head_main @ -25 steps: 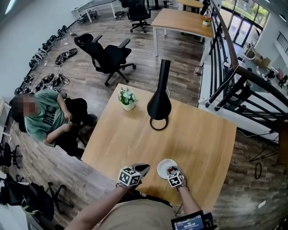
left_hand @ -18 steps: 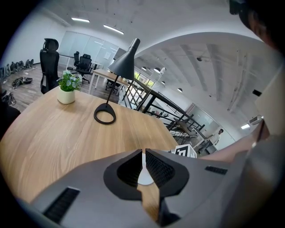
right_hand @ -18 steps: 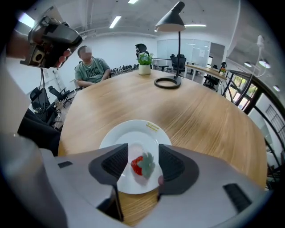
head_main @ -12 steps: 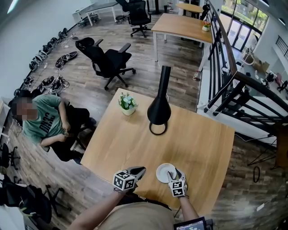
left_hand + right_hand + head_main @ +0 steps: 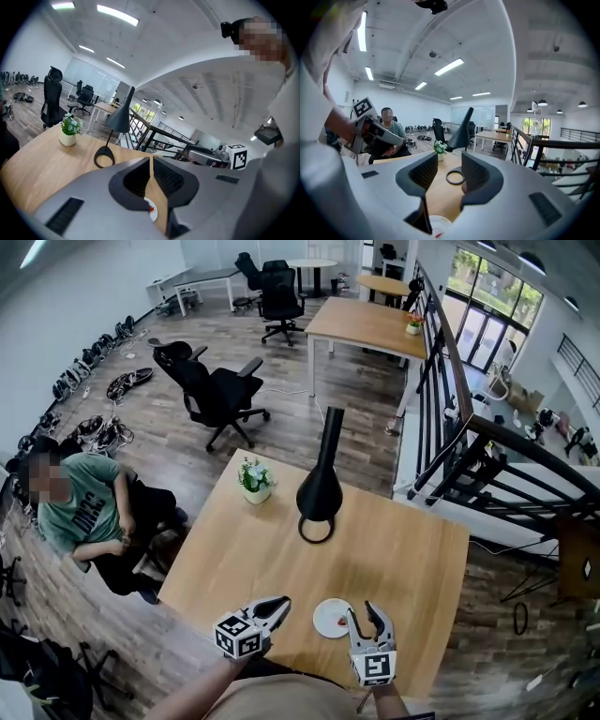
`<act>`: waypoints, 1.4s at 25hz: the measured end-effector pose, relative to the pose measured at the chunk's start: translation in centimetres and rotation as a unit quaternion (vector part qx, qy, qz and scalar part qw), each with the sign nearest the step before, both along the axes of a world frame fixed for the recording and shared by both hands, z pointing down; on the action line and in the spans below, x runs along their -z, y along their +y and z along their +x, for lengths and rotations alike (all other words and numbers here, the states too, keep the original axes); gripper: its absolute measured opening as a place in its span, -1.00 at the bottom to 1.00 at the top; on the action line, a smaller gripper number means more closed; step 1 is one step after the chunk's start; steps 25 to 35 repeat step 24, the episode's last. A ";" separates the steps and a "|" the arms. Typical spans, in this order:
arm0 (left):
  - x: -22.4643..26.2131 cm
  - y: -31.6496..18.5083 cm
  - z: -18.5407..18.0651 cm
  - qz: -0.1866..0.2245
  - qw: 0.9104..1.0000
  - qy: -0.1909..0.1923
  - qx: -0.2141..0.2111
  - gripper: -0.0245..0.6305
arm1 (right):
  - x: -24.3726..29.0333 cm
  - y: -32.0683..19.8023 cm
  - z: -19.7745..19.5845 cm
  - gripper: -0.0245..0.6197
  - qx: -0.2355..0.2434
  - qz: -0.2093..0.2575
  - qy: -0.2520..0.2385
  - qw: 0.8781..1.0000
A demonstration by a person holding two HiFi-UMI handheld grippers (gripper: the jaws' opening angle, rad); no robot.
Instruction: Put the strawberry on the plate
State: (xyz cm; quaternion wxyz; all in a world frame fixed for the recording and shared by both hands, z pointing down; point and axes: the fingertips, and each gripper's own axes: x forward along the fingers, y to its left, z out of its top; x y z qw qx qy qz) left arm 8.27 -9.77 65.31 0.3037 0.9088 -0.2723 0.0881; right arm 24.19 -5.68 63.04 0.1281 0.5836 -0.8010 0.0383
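The plate (image 5: 324, 614) sits close to the near edge of the desk (image 5: 403, 549), a little right of the middle. On it lies a small red thing, most likely the strawberry (image 5: 151, 208), though it is too small to make out sharply.

The right gripper (image 5: 365, 614) is held above the near edge, just right of the plate. Its jaws stand well apart with nothing between them, only bare wood showing through the gap, and they have just been closing a little.

The left gripper (image 5: 279, 603) is left of the plate, also over the near edge. Its jaws are pressed together at the tips and grasp nothing.

Toward the far edge, near the middle, stands a black desk lamp (image 5: 321, 486) with a cone shade and a ring foot. A small potted plant (image 5: 254, 480) in a pale pot stands beside it, nearer the far left corner.

A seated person in a green shirt (image 5: 80, 512) is on the floor side, left of the desk.
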 end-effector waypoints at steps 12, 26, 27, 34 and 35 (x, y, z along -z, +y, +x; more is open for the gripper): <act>3.3 0.4 -1.0 0.024 0.999 0.028 0.012 -0.91 | 3.0 0.5 -2.2 -0.51 0.015 0.027 0.007 1.000; 3.0 1.6 -1.2 0.016 0.999 0.034 0.018 -0.91 | 2.7 0.9 -1.8 -0.51 0.014 0.039 0.013 0.999; 3.0 1.6 -1.2 0.016 0.999 0.034 0.018 -0.91 | 2.7 0.9 -1.8 -0.51 0.014 0.039 0.013 0.999; 3.0 1.6 -1.2 0.016 0.999 0.034 0.018 -0.91 | 2.7 0.9 -1.8 -0.51 0.014 0.039 0.013 0.999; 3.0 1.6 -1.2 0.016 0.999 0.034 0.018 -0.91 | 2.7 0.9 -1.8 -0.51 0.014 0.039 0.013 0.999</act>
